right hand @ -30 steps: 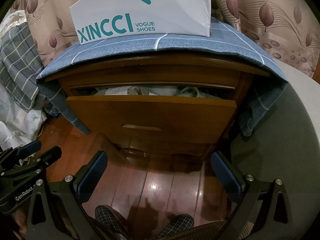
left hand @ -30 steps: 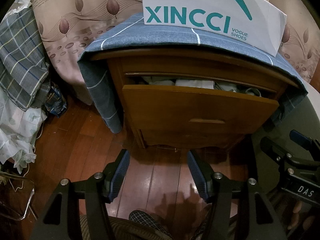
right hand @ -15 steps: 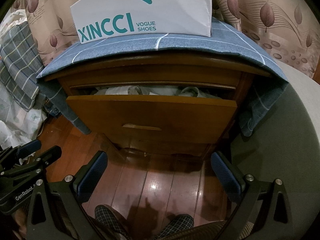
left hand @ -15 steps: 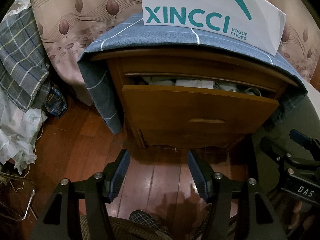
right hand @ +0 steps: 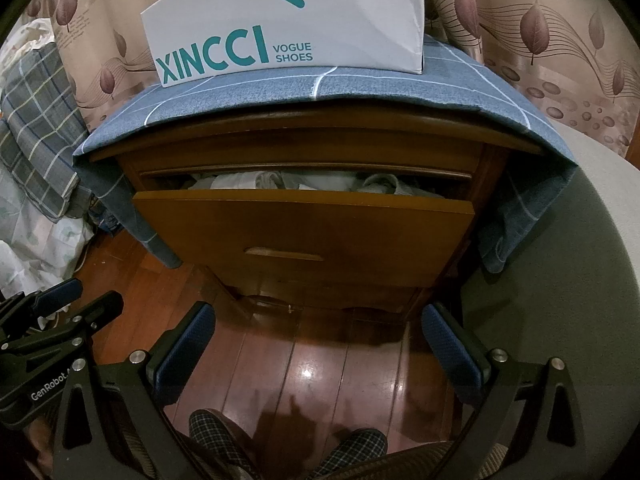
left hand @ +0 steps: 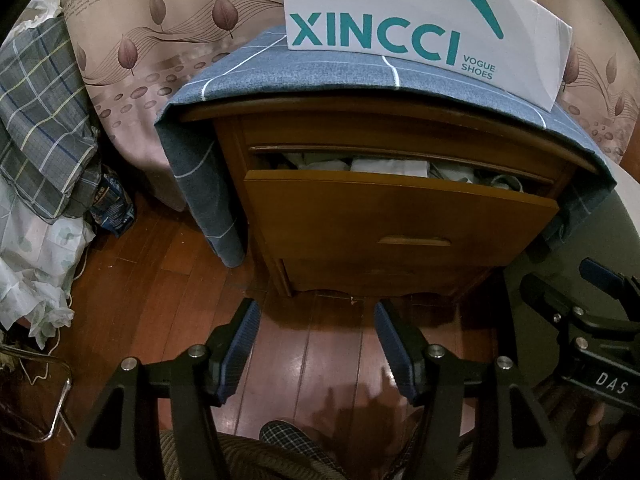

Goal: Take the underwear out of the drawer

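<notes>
One wooden nightstand, top drawer ajar; pale underwear bunched inside, count unclear, mostly hidden. Two grippers below nightstand: left gripper jaws moderately apart, right gripper wide, both empty. One shoebox on nightstand, top cropped.

Cloth-covered wooden nightstand, white shoebox on top

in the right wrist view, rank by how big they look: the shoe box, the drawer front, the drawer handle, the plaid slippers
1. drawer front
2. shoe box, partly cropped, so unsure against the drawer front
3. plaid slippers, nearest the camera, so enlarged
4. drawer handle
</notes>
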`<state>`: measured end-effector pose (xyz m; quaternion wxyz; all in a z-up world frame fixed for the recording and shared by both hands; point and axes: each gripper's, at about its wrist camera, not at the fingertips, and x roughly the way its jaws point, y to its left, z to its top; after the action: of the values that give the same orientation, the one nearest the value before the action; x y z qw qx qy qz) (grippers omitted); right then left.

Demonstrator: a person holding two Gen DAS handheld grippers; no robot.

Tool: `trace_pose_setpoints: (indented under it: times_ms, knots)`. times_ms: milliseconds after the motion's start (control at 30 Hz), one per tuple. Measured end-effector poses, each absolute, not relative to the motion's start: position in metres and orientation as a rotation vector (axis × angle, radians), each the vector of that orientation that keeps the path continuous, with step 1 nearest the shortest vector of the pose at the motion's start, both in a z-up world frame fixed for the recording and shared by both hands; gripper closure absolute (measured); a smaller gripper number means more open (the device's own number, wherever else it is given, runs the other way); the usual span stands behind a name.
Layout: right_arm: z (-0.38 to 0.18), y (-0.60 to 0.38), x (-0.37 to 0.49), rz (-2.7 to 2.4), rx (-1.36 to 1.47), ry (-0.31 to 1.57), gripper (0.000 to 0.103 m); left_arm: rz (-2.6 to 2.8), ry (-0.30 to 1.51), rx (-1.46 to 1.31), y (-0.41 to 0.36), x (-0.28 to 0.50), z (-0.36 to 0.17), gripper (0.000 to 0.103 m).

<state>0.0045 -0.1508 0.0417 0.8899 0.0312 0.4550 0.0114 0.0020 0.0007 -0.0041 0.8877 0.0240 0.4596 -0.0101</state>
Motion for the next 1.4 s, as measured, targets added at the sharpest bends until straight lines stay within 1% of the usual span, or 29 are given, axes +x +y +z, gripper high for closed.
trace_pose_setpoints:
  times_ms: [500, 667, 900, 1133, 1300, 1400]
  knots:
    - [0.042, -0.152, 0.004, 0.024, 0.071, 0.943, 0.001, -0.025, 0.961, 0.045, 0.003, 0.0, -0.004, 0.042]
    - [0.048, -0.163, 0.006, 0.027, 0.141, 0.949, 0.001, -0.041, 0.984, 0.002, 0.012, 0.004, -0.005, 0.042]
    - [0.058, -0.196, 0.011, 0.017, 0.174, 0.964, 0.001, -0.069, 1.021, -0.245, 0.041, 0.021, -0.006, 0.042]
    - [0.036, -0.226, 0.02, 0.048, 0.386, 1.043, 0.001, -0.075, 1.064, -0.643, 0.062, 0.063, -0.025, 0.041]
    - [0.034, -0.22, 0.02, 0.047, 0.33, 1.051, 0.001, -0.035, 1.068, -0.87, 0.067, 0.087, -0.045, 0.034]
    - [0.032, -0.218, 0.021, 0.056, 0.32, 1.058, 0.001, -0.005, 1.068, -0.991, 0.072, 0.096, -0.06, 0.033]
